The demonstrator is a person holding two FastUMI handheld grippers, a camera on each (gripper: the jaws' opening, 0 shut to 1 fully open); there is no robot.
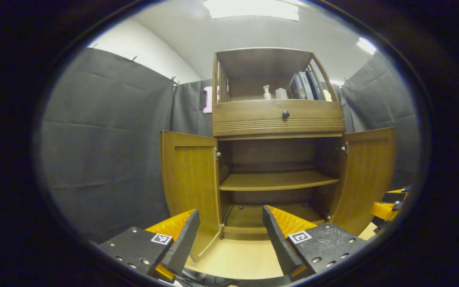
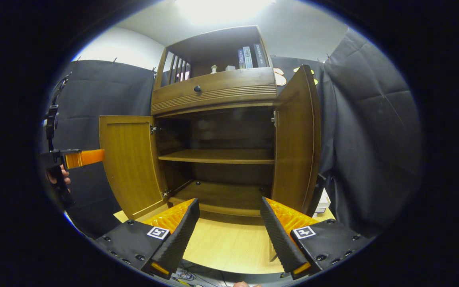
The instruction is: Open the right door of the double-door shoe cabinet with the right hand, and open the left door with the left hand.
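Nearest in the left gripper view, the left claw [image 1: 229, 235] is spread wide with nothing between its fingers; a square black-and-white marker is seen on each finger, and no readable writing is carried. Just beyond its fingertips, the left door [image 1: 189, 187] of the shoe cabinet [image 1: 277, 119] is swung fully out, ahead and slightly left of the claw. The right door [image 1: 367, 175] stands open ahead and to the right. In the right gripper view, the right claw [image 2: 229, 227] is likewise held wide and empty above the pale floor [image 2: 229, 243], apart from both doors. Between the doors, a bare shelf [image 1: 277, 181] is exposed. Higher and farther back, a drawer [image 1: 279, 115] with a dark knob is seen, then books [image 1: 305, 85] whose spines cannot be read.
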